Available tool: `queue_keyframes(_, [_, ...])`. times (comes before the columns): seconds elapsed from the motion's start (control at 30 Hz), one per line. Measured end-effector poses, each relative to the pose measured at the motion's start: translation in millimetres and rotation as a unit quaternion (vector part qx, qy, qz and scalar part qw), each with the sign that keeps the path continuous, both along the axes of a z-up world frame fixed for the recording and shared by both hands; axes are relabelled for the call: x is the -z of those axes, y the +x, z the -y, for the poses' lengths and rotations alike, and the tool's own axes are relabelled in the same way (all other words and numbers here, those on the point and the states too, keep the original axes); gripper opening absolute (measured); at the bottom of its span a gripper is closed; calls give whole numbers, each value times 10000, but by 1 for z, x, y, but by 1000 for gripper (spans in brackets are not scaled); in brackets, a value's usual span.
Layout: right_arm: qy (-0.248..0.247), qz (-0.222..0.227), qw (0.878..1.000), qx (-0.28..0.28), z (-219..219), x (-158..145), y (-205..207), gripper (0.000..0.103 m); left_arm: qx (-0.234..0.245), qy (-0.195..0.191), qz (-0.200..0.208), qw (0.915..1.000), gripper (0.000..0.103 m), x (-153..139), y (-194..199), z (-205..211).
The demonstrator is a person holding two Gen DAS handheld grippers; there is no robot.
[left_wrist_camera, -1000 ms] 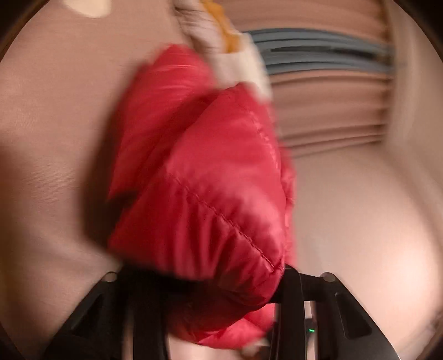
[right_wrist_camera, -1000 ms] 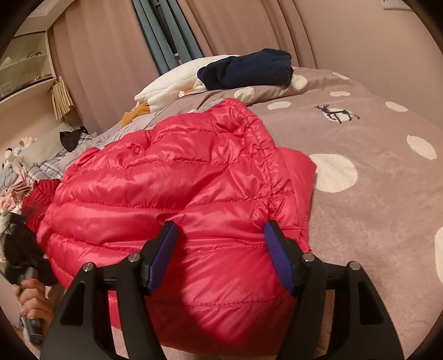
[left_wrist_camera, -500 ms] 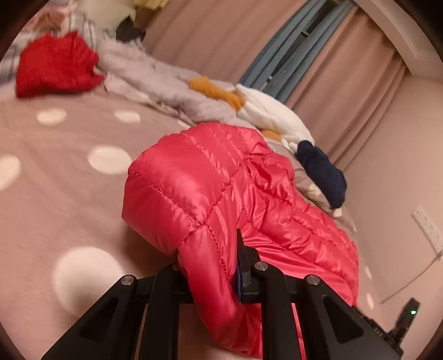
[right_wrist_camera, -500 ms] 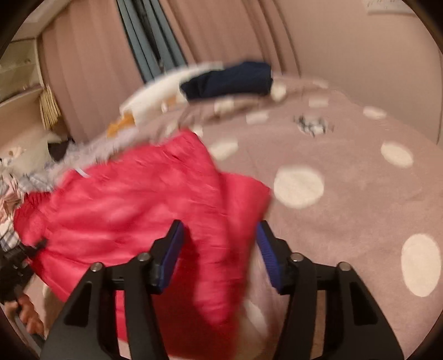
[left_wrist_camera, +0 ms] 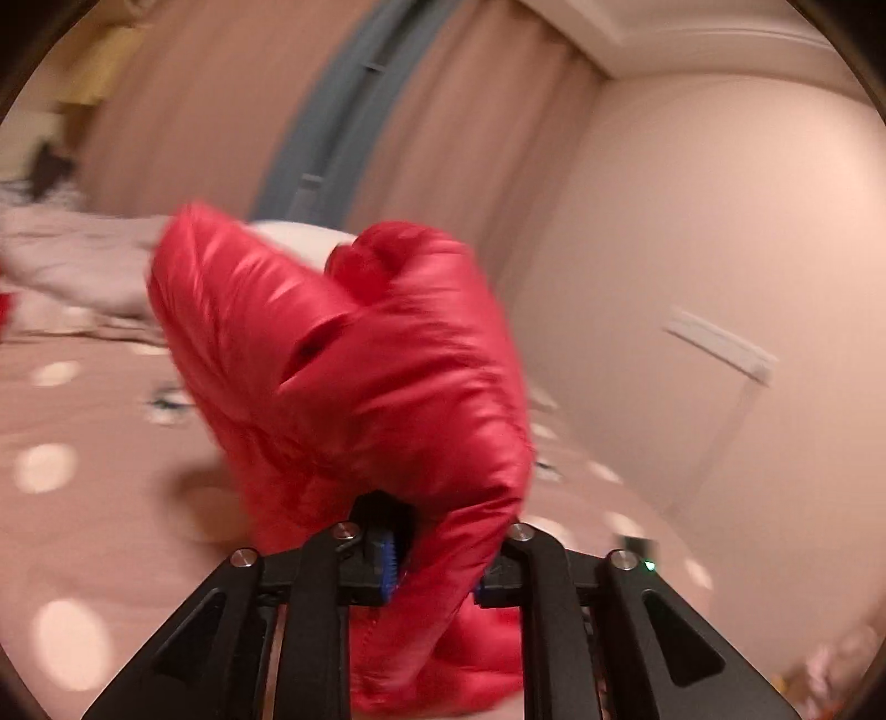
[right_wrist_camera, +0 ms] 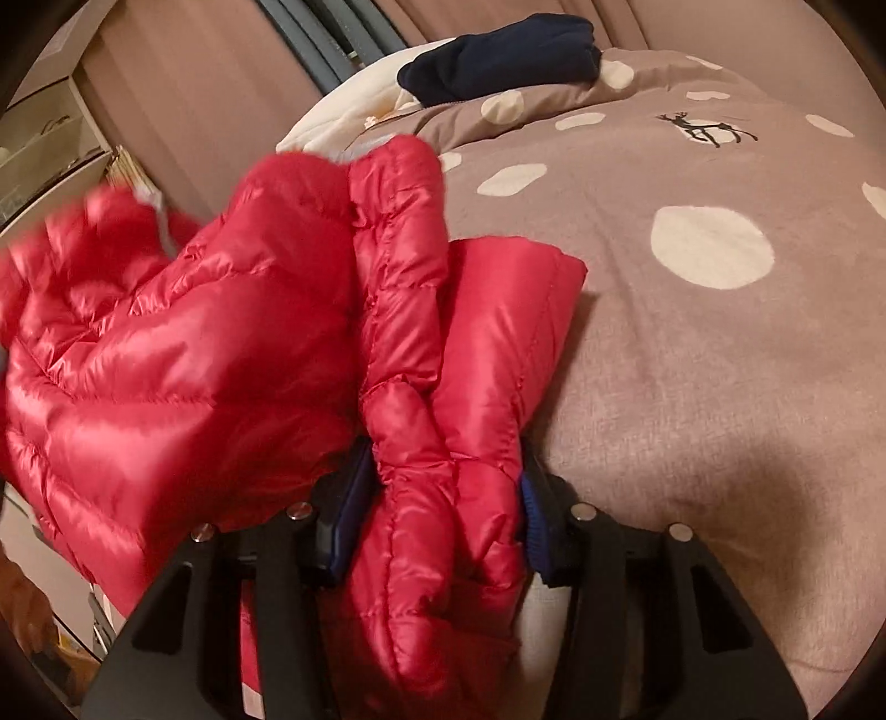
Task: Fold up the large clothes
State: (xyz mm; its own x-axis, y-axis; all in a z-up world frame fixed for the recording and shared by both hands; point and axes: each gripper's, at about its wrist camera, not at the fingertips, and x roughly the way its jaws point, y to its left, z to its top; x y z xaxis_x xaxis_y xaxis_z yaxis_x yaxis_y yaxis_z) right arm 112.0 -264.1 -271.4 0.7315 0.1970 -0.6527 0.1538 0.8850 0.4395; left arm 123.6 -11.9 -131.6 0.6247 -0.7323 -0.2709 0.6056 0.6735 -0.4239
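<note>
Left wrist view: the left hand-held gripper is clamped on a bunched edge of the red down jacket, which billows up directly ahead of its fingers and hides much of the scene. Beyond and below the jacket lies the bed, its pinkish-brown cover dotted with pale spots; a curtain hangs farther ahead. The picture is blurred, so finer detail cannot be read.

Right wrist view: the right hand-held gripper pinches a thick fold of the same red down jacket between its blue-padded fingers, a sleeve-like strip running forward from the grip. The bulk of the garment spreads ahead and to the left; to the right, the spotted bed cover is bare. Far ahead sits a dark navy garment on a white pillow.

The step in hand appears to be lifting and carrying the jacket, held at two points, to lay it over for a fold. The next move likely calls for both grippers lowering together, keeping the slippery padded fabric taut so the layers land aligned on the bed.
</note>
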Motion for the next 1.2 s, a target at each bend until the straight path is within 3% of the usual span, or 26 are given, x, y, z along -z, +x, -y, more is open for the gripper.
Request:
queue_keyframes(0.1, [123,28,9999,-77,6,1,-1,47,1244,-322,-610,9898,20,16,14,35])
queue_keyframes(0.17, [310,59,9995,-6,16,1,-8,45,1480,-290,-1001,9835,20,36,22,56])
queue_keyframes(0.3, [288,183,9984,440,41,-8,-38,52,1355,-176,-1426,9803,20,81,32,81])
queue_keyframes(0.33, [176,203,9982,535,45,-12,-46,59,1356,-223,-1438,9800,20,86,32,83])
queue_keyframes(0.4, [32,211,9972,722,55,-21,-59,63,1367,-199,-1493,9791,20,92,34,87])
queue_keyframes(0.6, [-560,535,9921,985,57,-59,-84,66,982,466,-1295,9856,21,91,21,101])
queue_keyframes(0.73, [-641,1025,9887,887,44,-81,-92,89,808,684,-1205,9871,21,91,11,108])
queue_keyframes(0.83, [-795,1334,9859,617,29,-92,-81,89,750,758,-1180,9873,21,90,9,112])
queue_keyframes(0.9, [-716,1297,9878,471,25,-90,-66,85,739,770,-1188,9872,21,90,9,112])
queue_keyframes(0.97, [-762,1096,9906,302,22,-78,-48,53,718,797,-1241,9865,21,85,6,111])
queue_keyframes(1.0, [-875,936,9913,307,20,-74,-43,47,691,840,-1275,9858,22,80,6,120])
queue_keyframes(1.1, [-1009,629,9928,143,17,-55,-34,37,600,981,-1403,9834,23,66,4,116])
queue_keyframes(1.2, [-987,567,9935,78,17,-45,-34,35,613,683,-1830,9788,23,58,7,96])
